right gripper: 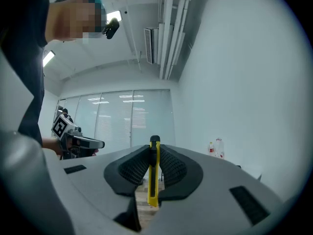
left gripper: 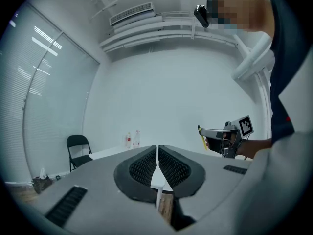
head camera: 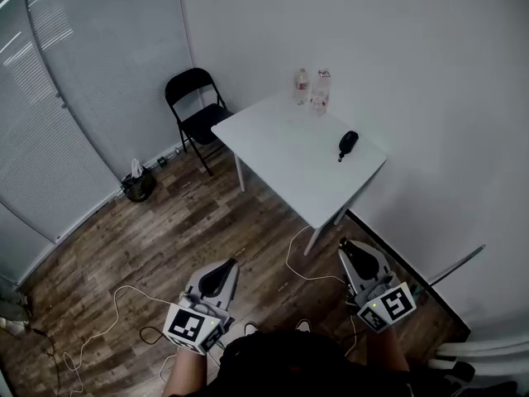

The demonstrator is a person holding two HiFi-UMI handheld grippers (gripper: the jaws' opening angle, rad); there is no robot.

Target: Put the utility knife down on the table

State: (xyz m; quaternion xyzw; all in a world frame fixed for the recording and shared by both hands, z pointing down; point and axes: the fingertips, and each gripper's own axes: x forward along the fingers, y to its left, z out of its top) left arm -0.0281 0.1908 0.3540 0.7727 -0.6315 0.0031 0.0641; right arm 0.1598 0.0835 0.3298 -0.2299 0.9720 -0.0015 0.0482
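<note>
A yellow utility knife [right gripper: 154, 173] with a black slider stands upright between the pads of my right gripper [right gripper: 154, 169], which is shut on it. In the head view that right gripper [head camera: 358, 255] hangs over the wooden floor, short of the white table [head camera: 285, 151]; the knife does not show there. My left gripper [head camera: 216, 278] is low at the left, also over the floor. Its jaws are shut with nothing between them in the left gripper view [left gripper: 157, 164]. From there the knife [left gripper: 201, 137] shows as a yellow strip at the right gripper's tip.
On the table lie a black object [head camera: 348, 142] and two plastic bottles [head camera: 312, 88] at its far corner. A black folding chair [head camera: 194, 114] stands left of the table. White cables [head camera: 124, 300] trail over the floor; a dark bag [head camera: 138, 184] sits by the blinds.
</note>
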